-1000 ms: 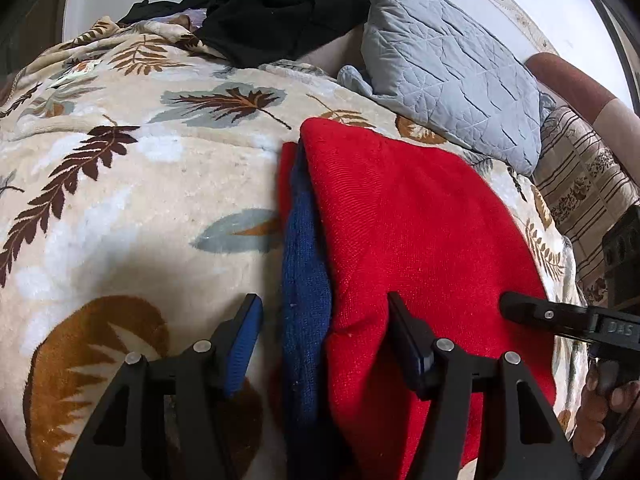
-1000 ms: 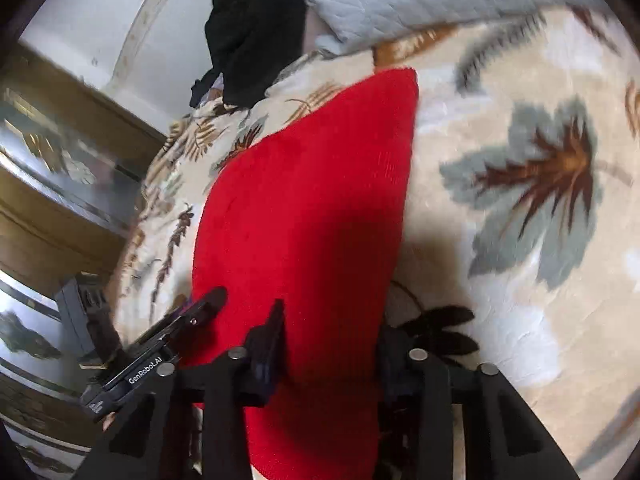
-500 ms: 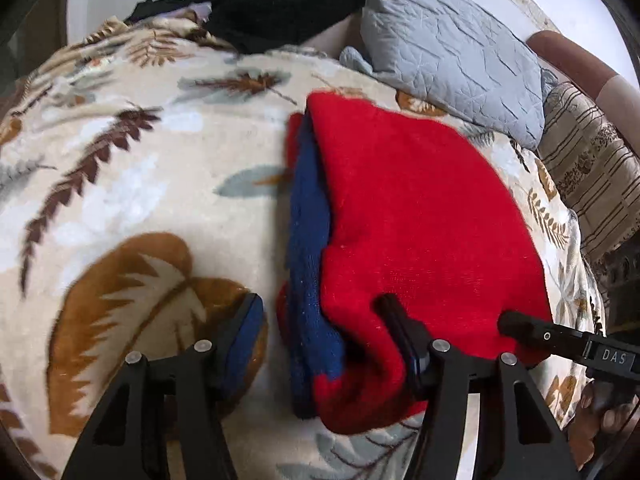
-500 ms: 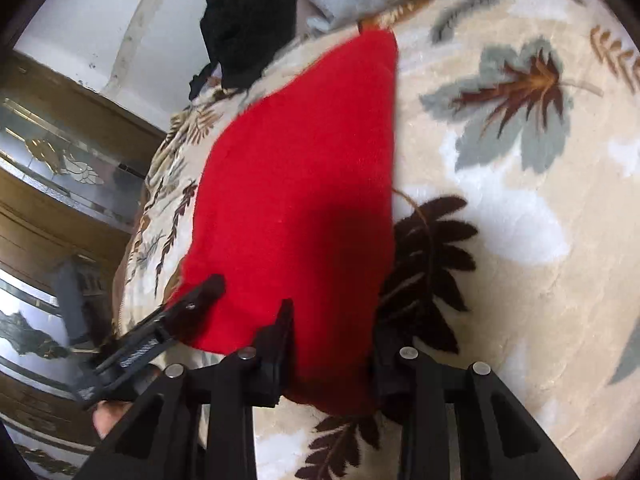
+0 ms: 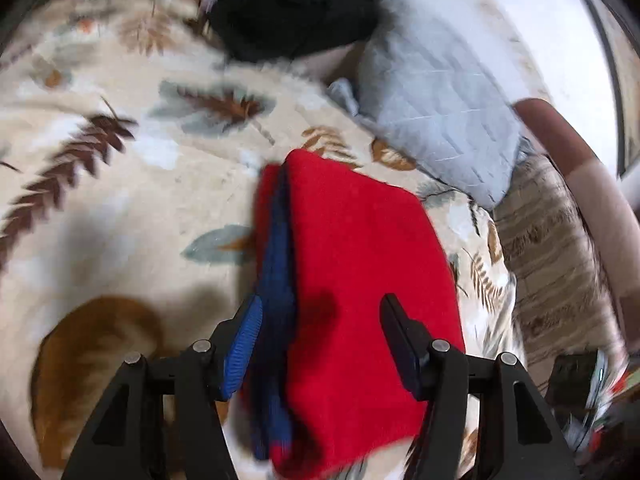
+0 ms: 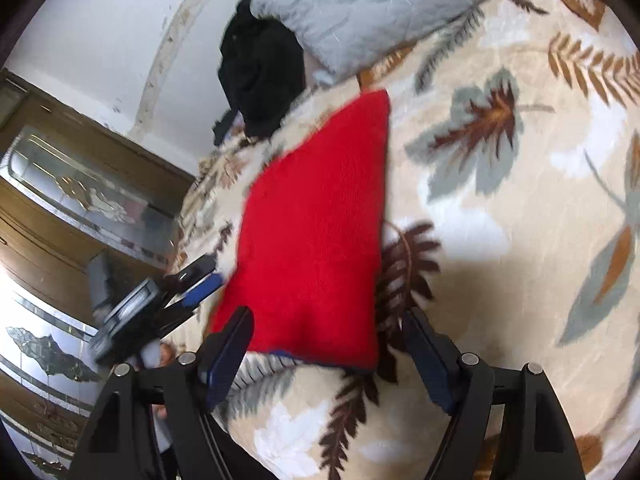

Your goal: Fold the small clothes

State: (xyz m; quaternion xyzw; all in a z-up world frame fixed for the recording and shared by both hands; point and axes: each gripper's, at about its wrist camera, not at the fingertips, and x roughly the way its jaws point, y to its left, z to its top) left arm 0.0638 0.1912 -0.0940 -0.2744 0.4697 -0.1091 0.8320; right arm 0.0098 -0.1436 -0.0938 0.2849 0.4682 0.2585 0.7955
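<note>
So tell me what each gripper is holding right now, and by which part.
Nothing is held. The right gripper is open, clear of the folded red garment. The left gripper is open too, its fingers either side of the garment's near edge, not clamped.

I see a bed under a cream leaf-print fleece blanket [image 5: 120, 208]; on it lie a folded red knit garment [image 5: 360, 264], a grey quilted pillow [image 5: 436, 112] and a black clothing heap [image 5: 292, 4].

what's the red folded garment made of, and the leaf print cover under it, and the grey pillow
Red garment: looks like a soft knit, matte and fuzzy, with a blue ribbed layer at its edge.
Leaf-print cover: seems a plush fleece blanket, with a short, slightly shiny pile.
Grey pillow: probably quilted woven fabric, going by its stitched lines.
</note>
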